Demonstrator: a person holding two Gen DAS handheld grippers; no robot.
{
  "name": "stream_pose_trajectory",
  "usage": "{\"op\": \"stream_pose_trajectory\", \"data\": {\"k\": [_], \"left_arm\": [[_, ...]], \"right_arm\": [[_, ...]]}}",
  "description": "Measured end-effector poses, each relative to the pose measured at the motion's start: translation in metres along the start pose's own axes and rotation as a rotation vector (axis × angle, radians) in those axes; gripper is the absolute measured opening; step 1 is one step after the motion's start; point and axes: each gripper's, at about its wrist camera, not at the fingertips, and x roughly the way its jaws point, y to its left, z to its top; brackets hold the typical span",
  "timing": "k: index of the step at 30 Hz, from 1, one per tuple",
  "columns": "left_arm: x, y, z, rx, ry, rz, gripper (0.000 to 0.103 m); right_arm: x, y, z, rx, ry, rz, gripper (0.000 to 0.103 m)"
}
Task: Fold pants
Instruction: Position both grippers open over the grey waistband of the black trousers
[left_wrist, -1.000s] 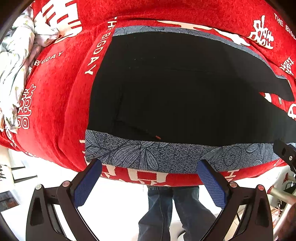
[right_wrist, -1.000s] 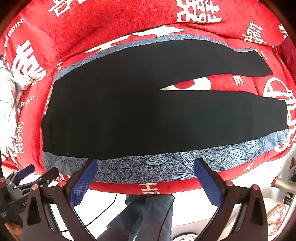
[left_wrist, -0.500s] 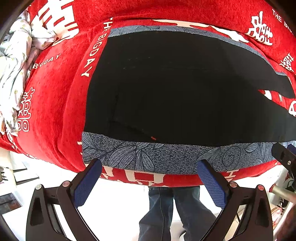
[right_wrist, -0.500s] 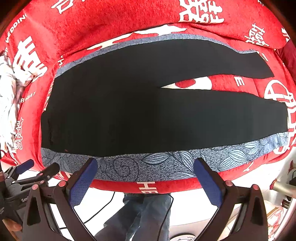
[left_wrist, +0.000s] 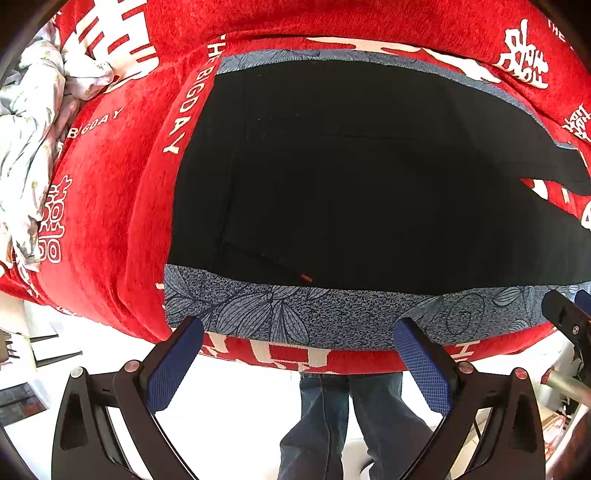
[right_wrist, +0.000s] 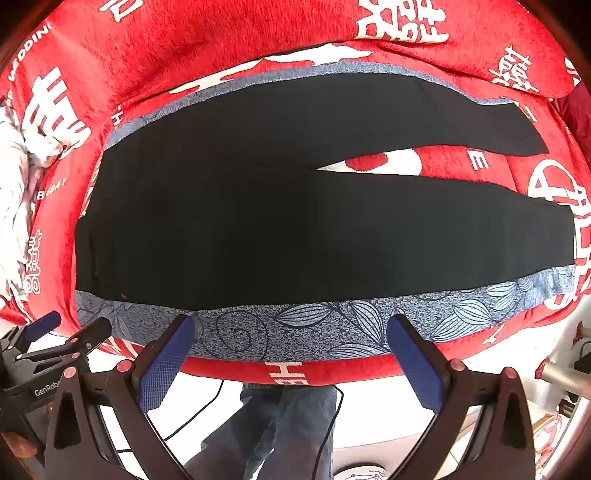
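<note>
Black pants (left_wrist: 354, 184) lie flat on a grey-blue leaf-print cloth (left_wrist: 295, 314) over a red bed cover. The waist is to the left, and the two legs run right and part in a V (right_wrist: 369, 162). In the right wrist view the pants (right_wrist: 258, 221) span the whole cloth (right_wrist: 332, 332). My left gripper (left_wrist: 297, 354) is open and empty, just off the bed's near edge below the waist end. My right gripper (right_wrist: 290, 349) is open and empty, off the near edge below the near leg. Each gripper shows in the other's view, the right one (left_wrist: 569, 317) and the left one (right_wrist: 62, 332).
The red cover with white characters (left_wrist: 110, 221) spreads over the bed. A crumpled white floral sheet (left_wrist: 29, 140) lies at the far left. The person's jeans-clad legs (left_wrist: 347, 424) stand at the bed's near edge. A cable (right_wrist: 207, 410) hangs below it.
Both grippers have crept slightly forward and up toward the bed edge. The pants have not moved and both grippers stay open.
</note>
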Motion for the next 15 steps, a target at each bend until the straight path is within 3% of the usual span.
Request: {"op": "stream_pose_trajectory", "data": {"k": [15], "left_arm": [[0.0056,-0.0042,-0.0064,0.004,0.01,0.008,0.103]], "right_arm": [[0.0051,-0.0018,-0.0011,-0.005,0.009,0.004,0.103]]}}
